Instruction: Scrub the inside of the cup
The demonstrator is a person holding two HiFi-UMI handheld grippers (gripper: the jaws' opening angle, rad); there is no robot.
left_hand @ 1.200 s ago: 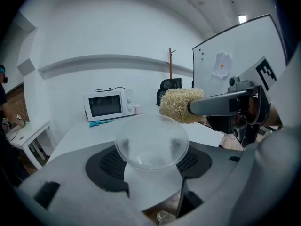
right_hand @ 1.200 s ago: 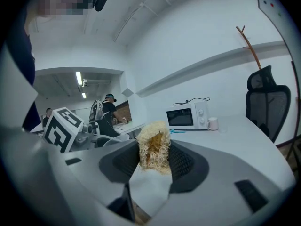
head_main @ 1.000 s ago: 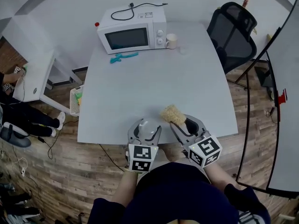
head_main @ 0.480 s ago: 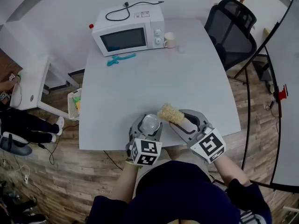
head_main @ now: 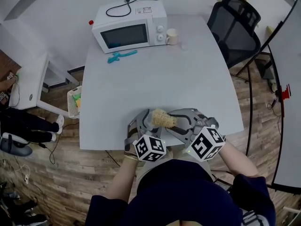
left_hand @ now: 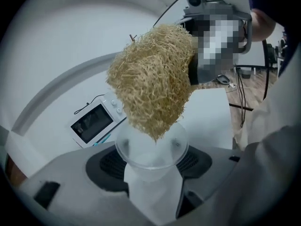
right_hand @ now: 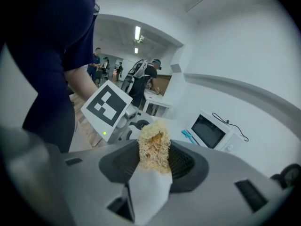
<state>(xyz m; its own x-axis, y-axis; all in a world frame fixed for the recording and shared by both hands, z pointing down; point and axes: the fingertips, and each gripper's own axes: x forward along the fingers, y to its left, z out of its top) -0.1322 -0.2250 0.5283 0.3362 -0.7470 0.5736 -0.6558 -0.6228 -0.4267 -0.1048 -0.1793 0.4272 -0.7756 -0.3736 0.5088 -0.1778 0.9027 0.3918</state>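
Head view: at the near edge of the white table (head_main: 155, 79), the left hand-held gripper (head_main: 143, 122) and right hand-held gripper (head_main: 181, 120) meet, with a straw-coloured fibre scrubber (head_main: 163, 118) between them. Left gripper view: its jaws clamp a clear plastic cup (left_hand: 150, 152), and the scrubber's tip dips into the cup's mouth. Right gripper view: its jaws are closed on the scrubber's base.

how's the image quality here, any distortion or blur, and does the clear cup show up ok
Head view: even light, faint shadows, table edges bowed by the lens. Left gripper view: heavy fisheye with dark corners, scrubber crisp, clear cup pale and low-contrast, a mosaic patch upper right. Right gripper view: same fisheye vignette, distant people small and soft.
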